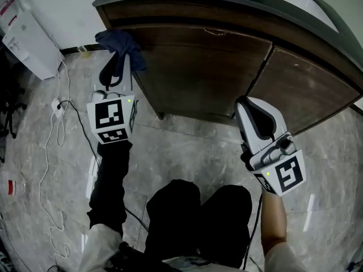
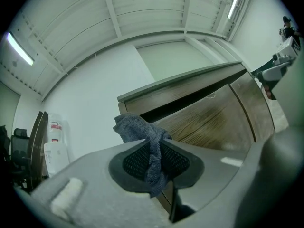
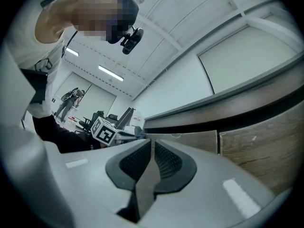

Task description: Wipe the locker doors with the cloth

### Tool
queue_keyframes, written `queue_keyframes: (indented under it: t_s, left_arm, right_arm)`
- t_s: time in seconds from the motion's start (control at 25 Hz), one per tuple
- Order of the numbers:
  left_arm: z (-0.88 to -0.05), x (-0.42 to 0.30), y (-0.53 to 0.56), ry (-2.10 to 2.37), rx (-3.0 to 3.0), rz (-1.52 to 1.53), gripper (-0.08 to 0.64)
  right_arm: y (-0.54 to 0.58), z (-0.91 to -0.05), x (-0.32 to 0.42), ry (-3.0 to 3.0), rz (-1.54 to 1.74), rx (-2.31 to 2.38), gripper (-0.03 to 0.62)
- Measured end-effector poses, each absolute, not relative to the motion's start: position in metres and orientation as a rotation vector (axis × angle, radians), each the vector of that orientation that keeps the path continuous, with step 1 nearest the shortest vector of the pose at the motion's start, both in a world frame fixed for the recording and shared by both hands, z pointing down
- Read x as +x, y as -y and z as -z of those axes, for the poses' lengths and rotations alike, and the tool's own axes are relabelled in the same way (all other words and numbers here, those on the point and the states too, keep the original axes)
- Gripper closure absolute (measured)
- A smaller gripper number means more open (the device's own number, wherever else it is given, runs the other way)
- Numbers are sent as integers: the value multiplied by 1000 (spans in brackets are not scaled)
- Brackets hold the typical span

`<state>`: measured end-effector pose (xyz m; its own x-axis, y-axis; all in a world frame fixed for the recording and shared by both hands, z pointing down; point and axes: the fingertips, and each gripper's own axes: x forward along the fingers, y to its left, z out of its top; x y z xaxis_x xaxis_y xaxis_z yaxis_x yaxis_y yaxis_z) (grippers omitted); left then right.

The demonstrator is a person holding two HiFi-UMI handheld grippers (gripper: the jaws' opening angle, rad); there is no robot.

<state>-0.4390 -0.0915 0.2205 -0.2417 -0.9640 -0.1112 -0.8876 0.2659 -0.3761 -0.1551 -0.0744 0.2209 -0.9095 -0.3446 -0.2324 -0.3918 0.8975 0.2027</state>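
With the left gripper (image 2: 153,151) pinching the dark blue cloth (image 2: 135,127) near the left locker door (image 1: 204,78), press its bunch flat and sweep evenly, probably top-down, keeping the closed, empty right gripper (image 3: 152,148) clear.

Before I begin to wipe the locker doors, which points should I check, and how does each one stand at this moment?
1. Locker doors closed: ok, both look shut.
2. Cloth gripped by the left claw: ok, the pads press on it.
3. Cloth against a door: cannot tell; it hangs by the doors' upper left corner.
4. Right claw free: ok, shut with nothing between.
5. White power strip away from the doors: ok, it lies off to the left.
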Motion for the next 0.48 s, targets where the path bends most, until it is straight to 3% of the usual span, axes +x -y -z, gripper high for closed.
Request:
queue_keyframes:
  t_s: [0.48]
  left_arm:
    - [-268,-451,111,-2255,-1758,381,499]
  right_arm:
    - [68,-236,-145,-2883,-370,-619,563]
